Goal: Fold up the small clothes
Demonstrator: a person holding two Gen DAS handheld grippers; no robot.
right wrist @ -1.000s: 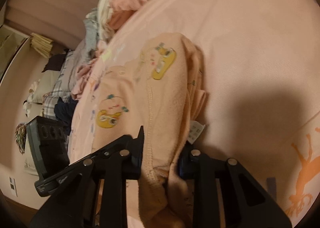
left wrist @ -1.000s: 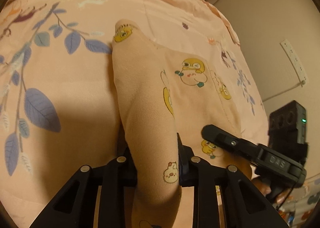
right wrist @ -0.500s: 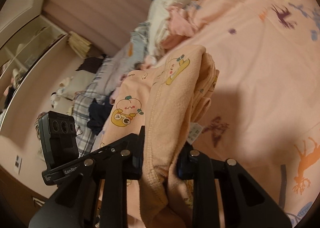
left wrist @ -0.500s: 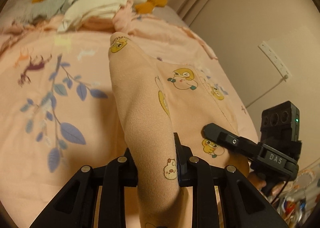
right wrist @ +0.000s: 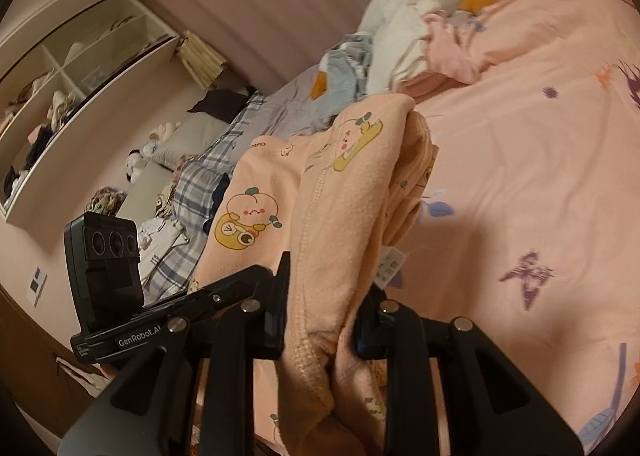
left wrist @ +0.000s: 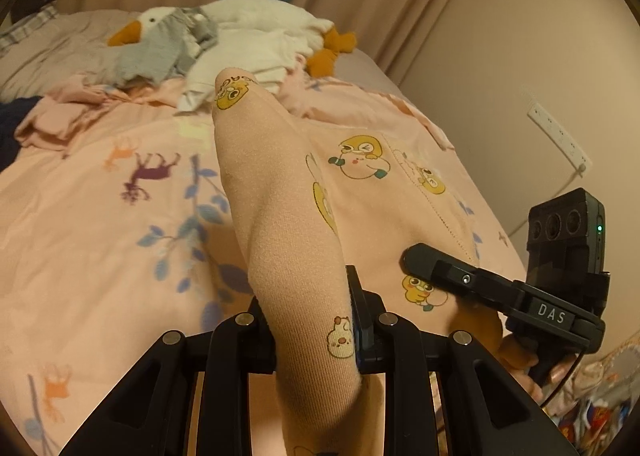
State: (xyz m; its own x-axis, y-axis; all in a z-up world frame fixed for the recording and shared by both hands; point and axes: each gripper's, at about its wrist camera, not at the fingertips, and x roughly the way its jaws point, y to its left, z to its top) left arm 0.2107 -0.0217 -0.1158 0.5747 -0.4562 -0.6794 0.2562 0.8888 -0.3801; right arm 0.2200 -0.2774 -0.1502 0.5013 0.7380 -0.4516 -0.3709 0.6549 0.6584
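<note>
both the left gripper (left wrist: 314, 330) and right gripper (right wrist: 322, 326) pinch the peach cartoon-print fleece garment (left wrist: 280, 223) at lower centre; uneven lifting could skew the fold.

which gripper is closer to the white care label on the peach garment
Right. The right gripper is clamped on the peach garment just below the care label. The left gripper grips the opposite edge; no label shows in its view.

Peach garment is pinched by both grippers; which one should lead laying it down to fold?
Probably right. The right gripper grips the bunched, doubled edge with the care tag, over open bedspread. The left gripper holds a single smooth layer of the peach garment.
</note>
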